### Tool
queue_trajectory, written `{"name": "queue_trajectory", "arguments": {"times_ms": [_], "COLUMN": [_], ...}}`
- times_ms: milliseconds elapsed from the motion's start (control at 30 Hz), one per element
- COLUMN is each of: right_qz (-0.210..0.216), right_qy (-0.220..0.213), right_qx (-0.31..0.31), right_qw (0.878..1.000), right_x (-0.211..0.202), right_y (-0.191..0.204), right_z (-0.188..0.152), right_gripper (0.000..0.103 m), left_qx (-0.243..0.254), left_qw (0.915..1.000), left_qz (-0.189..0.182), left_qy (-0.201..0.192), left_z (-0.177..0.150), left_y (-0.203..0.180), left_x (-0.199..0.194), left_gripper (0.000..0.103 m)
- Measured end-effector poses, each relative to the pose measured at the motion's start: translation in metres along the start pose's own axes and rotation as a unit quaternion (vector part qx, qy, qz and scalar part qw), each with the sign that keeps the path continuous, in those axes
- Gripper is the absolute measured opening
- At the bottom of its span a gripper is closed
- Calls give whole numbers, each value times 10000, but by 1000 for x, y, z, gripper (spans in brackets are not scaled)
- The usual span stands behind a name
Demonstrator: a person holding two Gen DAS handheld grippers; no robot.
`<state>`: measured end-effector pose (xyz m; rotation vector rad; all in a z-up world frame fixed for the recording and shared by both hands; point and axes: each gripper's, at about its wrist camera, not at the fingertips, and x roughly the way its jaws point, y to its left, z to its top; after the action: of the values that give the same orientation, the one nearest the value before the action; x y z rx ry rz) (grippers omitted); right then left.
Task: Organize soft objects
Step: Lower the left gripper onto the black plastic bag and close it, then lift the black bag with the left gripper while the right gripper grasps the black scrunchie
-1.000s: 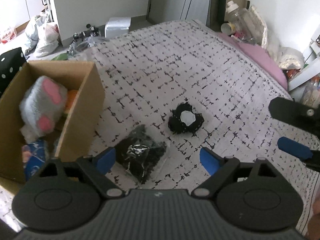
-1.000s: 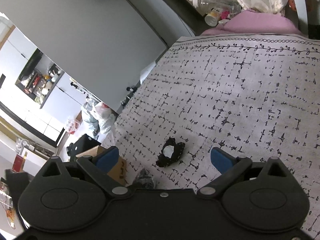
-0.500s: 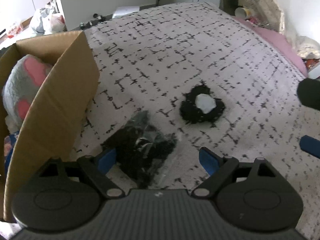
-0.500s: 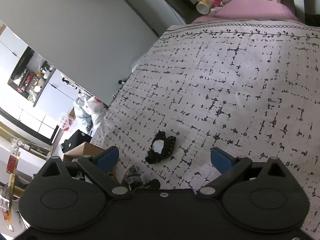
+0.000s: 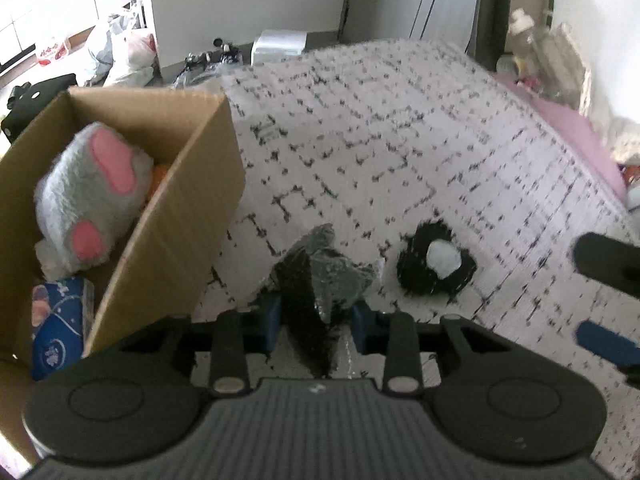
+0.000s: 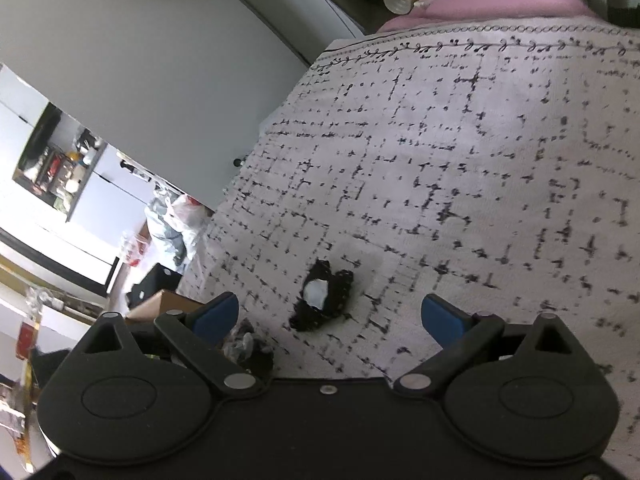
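One crinkly black soft item in clear plastic wrap (image 5: 320, 280) is clamped in the left tongs (image 5: 316, 320), so the pick-up step is judged done. Next, a carry over the open brown cardboard box (image 5: 168, 216) is called for. The right tongs (image 6: 328, 316) are held wide, empty, near the black frilly pad with a white centre (image 6: 320, 296) on the patterned bed cover (image 6: 480, 168).

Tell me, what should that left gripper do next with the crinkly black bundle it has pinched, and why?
Probably lift it and swing left, over the brown cardboard box. The left gripper is shut on the black bundle in clear plastic wrap, and the box beside it already holds a grey plush paw with pink pads. The right gripper is open, facing the black lace item with a white centre.
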<state>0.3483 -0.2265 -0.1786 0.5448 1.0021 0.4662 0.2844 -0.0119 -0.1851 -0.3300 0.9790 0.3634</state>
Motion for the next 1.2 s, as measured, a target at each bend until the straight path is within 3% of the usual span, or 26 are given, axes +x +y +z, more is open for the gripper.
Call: {"name": "queue_trajectory", "arguments": {"times_ms": [300,533,900,1000,1067,1200], "right_qz": [63,-266,-652,-773,-725,-608], "right_qy": [158,242,231,263,353,403], "right_qx": [-28,-299,-949,-1198,-1240,-1237], "right_qw": [9999,9989,9931,9894,9890,9896], "right_x": [34,59,85,87,86,82], "right_y": [13,18,27,31,30,32], "right_z": [-1,-1,-3,-6,-7,-11], "right_gripper": [98,86,83,62,36,28], "left_qx": [-257,-412,-704,-826,-882,-930], "left_qw": [9991,9980,9962,9953,9947,9943], "left_qz": [-318,-459,-507,-512,-528,-523], "left_qy": [-122,-112,-38,16,43,49], "left_z": [10,16,19,21,22,26], "left_y": [13,17,21,24,24,23], "left_x": [-12,-11,-1,2,3,1], "left_gripper": [33,33,33,33,33,33]}}
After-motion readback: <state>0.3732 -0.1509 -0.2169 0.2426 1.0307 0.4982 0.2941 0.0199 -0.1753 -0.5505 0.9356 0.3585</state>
